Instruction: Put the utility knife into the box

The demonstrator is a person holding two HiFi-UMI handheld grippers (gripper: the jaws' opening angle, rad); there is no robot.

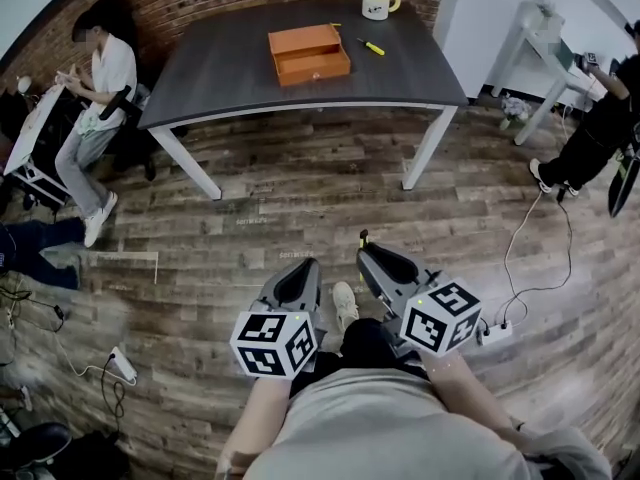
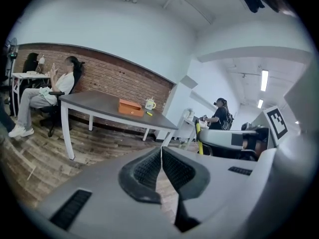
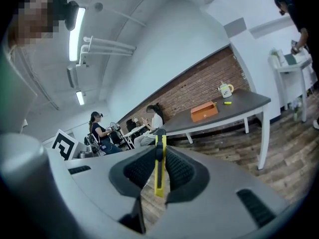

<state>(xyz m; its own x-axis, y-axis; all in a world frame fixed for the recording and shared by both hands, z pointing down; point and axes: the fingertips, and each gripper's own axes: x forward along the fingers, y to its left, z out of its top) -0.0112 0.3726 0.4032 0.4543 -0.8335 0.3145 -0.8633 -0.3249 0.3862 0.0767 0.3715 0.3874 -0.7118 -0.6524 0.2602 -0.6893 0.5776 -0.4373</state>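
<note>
An orange box point(image 1: 309, 54) lies open on the dark grey table point(image 1: 230, 78), far ahead of me. My right gripper point(image 1: 366, 253) is low over the wooden floor near my body, shut on a yellow utility knife point(image 3: 159, 166) that stands upright between its pads. The knife's tip point(image 1: 363, 238) pokes out past the fingers. My left gripper point(image 1: 303, 270) hangs beside it, shut with nothing in it; in the left gripper view its pads point(image 2: 149, 167) meet. The right gripper view shows the box point(image 3: 204, 111) well away on the table.
A mug point(image 1: 378, 3) and a small yellow item point(image 1: 372, 47) sit on the table right of the box. A person sits at the left point(image 1: 95, 98); another stands at the right point(image 1: 600, 128) by a white side table point(image 1: 545, 38). A power strip point(image 1: 495, 330) and cables lie on the floor.
</note>
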